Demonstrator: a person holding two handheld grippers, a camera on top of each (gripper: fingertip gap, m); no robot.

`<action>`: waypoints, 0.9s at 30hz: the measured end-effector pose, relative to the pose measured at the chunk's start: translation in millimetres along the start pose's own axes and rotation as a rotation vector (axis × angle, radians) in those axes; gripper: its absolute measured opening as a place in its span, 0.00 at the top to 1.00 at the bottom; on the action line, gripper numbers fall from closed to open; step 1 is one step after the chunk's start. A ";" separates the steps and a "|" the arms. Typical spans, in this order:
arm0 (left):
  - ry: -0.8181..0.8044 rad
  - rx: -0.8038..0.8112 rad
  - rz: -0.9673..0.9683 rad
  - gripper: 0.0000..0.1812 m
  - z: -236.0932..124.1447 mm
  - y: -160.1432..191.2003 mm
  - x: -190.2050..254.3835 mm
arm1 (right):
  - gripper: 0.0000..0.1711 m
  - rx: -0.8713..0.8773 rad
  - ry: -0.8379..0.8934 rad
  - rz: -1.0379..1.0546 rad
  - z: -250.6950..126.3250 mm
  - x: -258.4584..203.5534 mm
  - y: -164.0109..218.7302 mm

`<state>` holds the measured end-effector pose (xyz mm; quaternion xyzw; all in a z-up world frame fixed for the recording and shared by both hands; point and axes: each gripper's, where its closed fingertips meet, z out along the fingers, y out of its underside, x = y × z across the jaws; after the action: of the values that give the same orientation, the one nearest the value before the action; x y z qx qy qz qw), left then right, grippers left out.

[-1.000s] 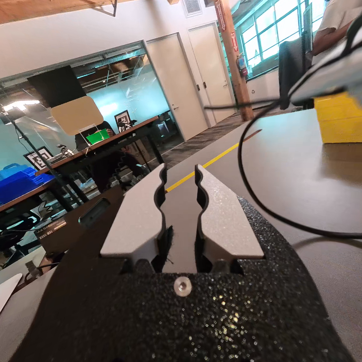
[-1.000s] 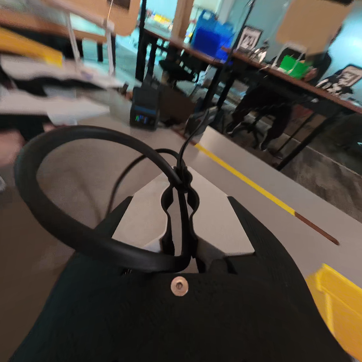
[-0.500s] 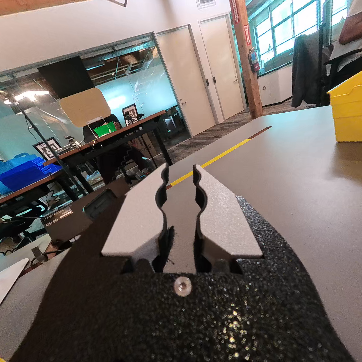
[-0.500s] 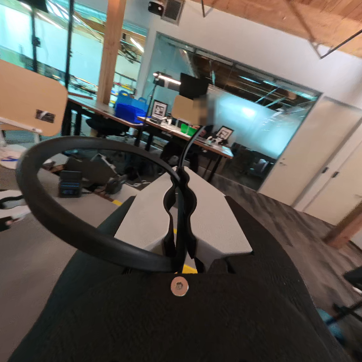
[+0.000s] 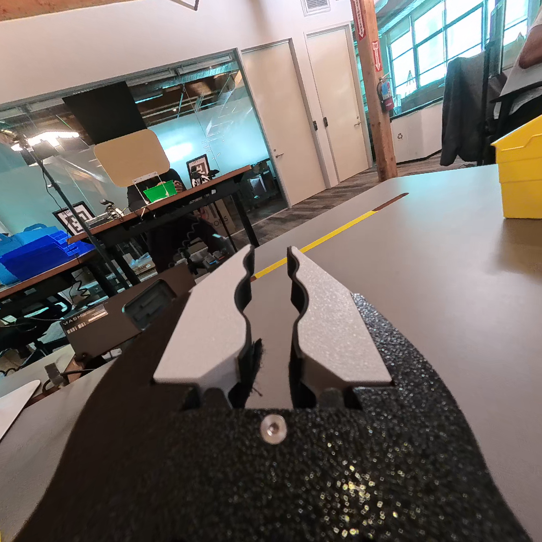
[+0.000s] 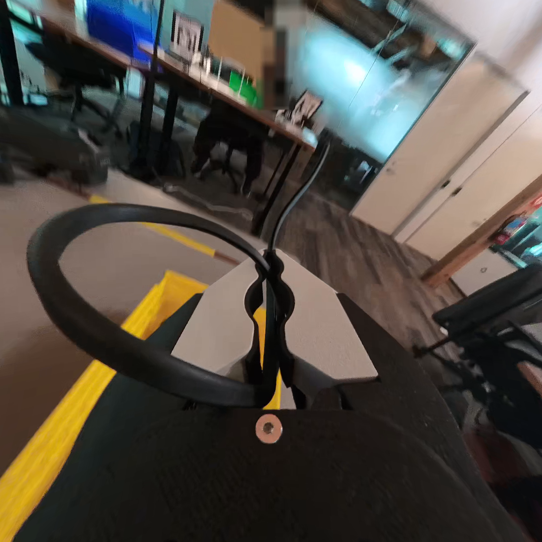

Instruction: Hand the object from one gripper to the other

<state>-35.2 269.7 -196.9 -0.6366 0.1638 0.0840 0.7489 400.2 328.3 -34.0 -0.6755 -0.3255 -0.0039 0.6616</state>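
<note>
Your right gripper point(image 6: 271, 259) pinches the looped black rubber cable point(image 6: 96, 328) between closed grey fingers, above the yellow plastic bin point(image 6: 58, 410). Your left gripper point(image 5: 269, 258) gapes empty over the grey table point(image 5: 410, 278) (floor equipment labels stay unquoted).

An open-plan office used as a lab. At frame left, long desks point(image 5: 164, 202) carry blue bins point(image 5: 38, 252), a green bin point(image 5: 159, 192) and printed marker cards point(image 5: 76, 217); behind them runs a glass-walled meeting room point(image 5: 187, 123). White doors point(image 5: 337, 102) stand at upper centre, a timber post point(image 5: 374, 96) with a fire extinguisher point(image 5: 385, 93) and factory-style windows point(image 5: 440, 44) at upper right.
</note>
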 end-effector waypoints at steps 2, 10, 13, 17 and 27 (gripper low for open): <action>0.003 0.008 0.005 0.89 1.7 -2.6 2.1 | 1.00 -0.146 -0.061 -0.023 4.7 -22.4 49.6; 0.035 0.025 -0.044 0.90 14.6 -6.3 16.4 | 1.00 -0.822 -0.292 -0.198 -22.6 -89.7 205.3; 0.029 0.048 -0.088 0.88 12.8 -9.6 19.2 | 0.93 -0.850 -0.366 -0.081 -23.0 -102.7 202.1; 0.011 0.064 -0.173 0.79 14.0 -10.4 21.2 | 0.75 -0.909 -0.442 0.091 -31.5 -103.4 186.6; -0.058 0.056 -0.180 0.35 14.9 -13.6 19.0 | 0.40 -0.603 -0.055 -0.029 -44.5 -26.0 64.0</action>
<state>-10.9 280.4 -189.0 -0.6250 0.0863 0.0302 0.7752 427.1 282.6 -96.8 -0.8365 -0.3372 -0.0913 0.4221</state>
